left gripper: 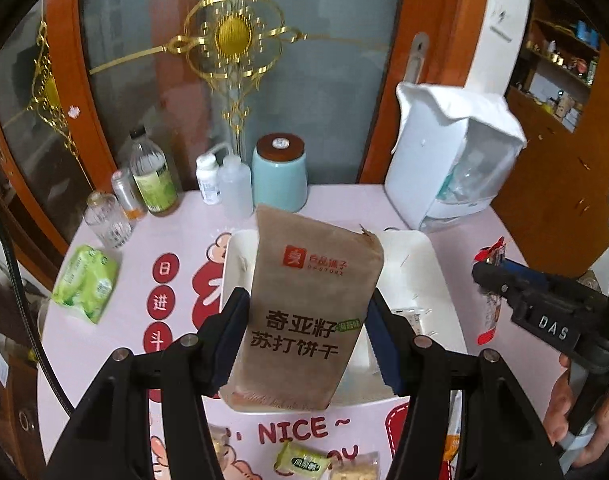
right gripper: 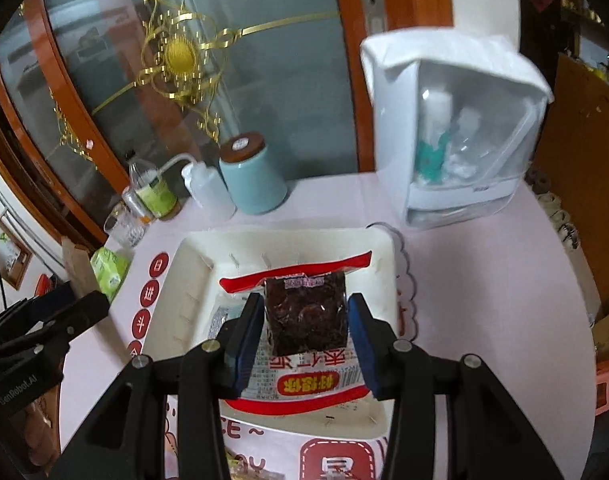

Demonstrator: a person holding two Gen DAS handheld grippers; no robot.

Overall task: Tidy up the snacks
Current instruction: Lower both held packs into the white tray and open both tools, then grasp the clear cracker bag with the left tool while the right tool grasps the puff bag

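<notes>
My left gripper [left gripper: 308,340] is shut on a brown paper cracker packet [left gripper: 308,312] and holds it above the white tray [left gripper: 432,256]. My right gripper [right gripper: 304,336] is shut on a red-and-white snack packet [right gripper: 304,316] with a dark window, held over the same white tray [right gripper: 184,280]. The right gripper also shows at the right edge of the left wrist view [left gripper: 480,276], with the red packet [left gripper: 489,292] behind it. Small wrapped snacks [left gripper: 304,460] lie on the table in front of the tray.
At the table's back stand a teal canister [left gripper: 280,172], a squeeze bottle [left gripper: 234,188], a pill bottle [left gripper: 208,180], a green-label bottle [left gripper: 152,176] and a glass [left gripper: 106,220]. A green tissue pack [left gripper: 86,282] lies left. A white box [right gripper: 456,128] stands back right.
</notes>
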